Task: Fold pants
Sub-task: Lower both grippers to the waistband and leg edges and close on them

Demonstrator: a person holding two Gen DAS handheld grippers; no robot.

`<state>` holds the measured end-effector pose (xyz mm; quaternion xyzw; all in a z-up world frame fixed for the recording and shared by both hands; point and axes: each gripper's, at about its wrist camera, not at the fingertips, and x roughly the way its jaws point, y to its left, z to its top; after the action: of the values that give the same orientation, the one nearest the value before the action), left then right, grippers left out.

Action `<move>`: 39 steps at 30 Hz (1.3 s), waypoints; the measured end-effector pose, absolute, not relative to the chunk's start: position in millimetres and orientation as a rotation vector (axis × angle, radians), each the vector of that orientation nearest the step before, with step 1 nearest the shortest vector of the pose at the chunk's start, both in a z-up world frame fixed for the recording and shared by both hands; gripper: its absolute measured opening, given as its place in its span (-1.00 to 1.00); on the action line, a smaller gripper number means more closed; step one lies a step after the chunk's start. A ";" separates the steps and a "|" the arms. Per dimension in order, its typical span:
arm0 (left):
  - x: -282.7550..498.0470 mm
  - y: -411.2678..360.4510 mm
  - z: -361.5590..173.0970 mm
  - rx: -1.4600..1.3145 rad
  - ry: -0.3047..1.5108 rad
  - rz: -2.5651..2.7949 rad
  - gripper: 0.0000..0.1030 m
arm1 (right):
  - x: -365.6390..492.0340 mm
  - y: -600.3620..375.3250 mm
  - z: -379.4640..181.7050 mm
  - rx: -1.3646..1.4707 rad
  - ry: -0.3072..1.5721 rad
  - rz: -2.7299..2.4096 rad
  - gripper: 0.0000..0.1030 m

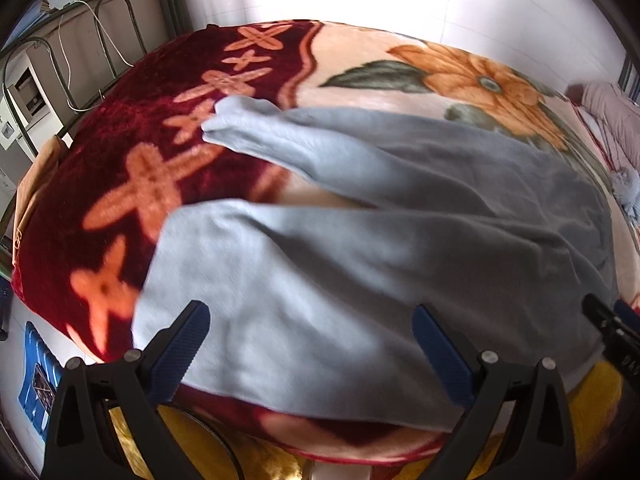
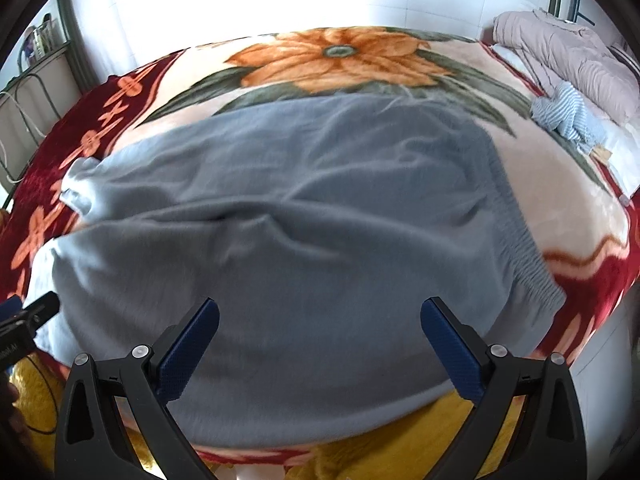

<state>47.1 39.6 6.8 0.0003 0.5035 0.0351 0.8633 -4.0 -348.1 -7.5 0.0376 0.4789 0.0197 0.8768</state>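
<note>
Underneath everything lies the bed, covered by a plush blanket (image 2: 560, 216) with a dark red border of orange cross motifs and a cream middle bearing a large orange flower (image 2: 336, 56) with green leaves. The blanket fills most of both wrist views.

Spread across it are the grey pants (image 2: 304, 240), lying flat but rumpled, with creases running across the seat. Their elastic waistband (image 2: 520, 240) is toward the right side of the bed, gathered and ribbed, resting over the cream part of the blanket near the red border. The two legs run leftward: in the left wrist view the farther leg (image 1: 256, 128) ends with its cuff on the red border, and the nearer leg (image 1: 280, 280) lies apart from it, a wedge of blanket showing between them.

At the far right of the bed sits a pale pink padded jacket (image 2: 568, 52), and just beside it a small crumpled blue-and-white striped cloth (image 2: 568, 116). A dark metal bed rail (image 1: 100, 28) stands beyond the left end of the bed.

The left gripper (image 1: 312, 340) hovers above the nearer leg with its blue-padded jaws spread wide, grasping nothing. The right gripper (image 2: 320, 344) hangs over the seat of the pants near the bed's front edge, its jaws likewise spread wide and empty.
</note>
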 end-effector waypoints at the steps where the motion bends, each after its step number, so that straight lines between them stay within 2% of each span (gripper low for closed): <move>1: 51.5 43.2 7.4 -0.004 1.057 0.079 1.00 | -0.9 -350.6 -6.5 0.077 0.997 0.037 1.00; 15: 134.1 112.2 8.6 -0.053 1.048 0.200 1.00 | 106.6 -410.8 1.5 -0.027 0.977 -0.055 1.00; 27: 212.7 131.2 32.2 0.024 1.030 0.154 0.96 | 190.9 -448.0 -6.0 0.018 1.084 -0.034 1.00; 31: 242.3 118.7 33.5 0.057 1.051 0.080 0.84 | 213.1 -450.7 -16.9 0.054 1.158 0.017 0.99; 39: 294.8 84.4 -9.0 0.103 1.235 -0.085 0.48 | 236.8 -443.4 -37.0 -0.014 1.265 0.073 0.94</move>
<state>294.8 84.4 -9.0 0.0483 0.5787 -0.0397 0.8132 236.8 -443.4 -37.0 -0.0064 0.5912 0.0343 0.8058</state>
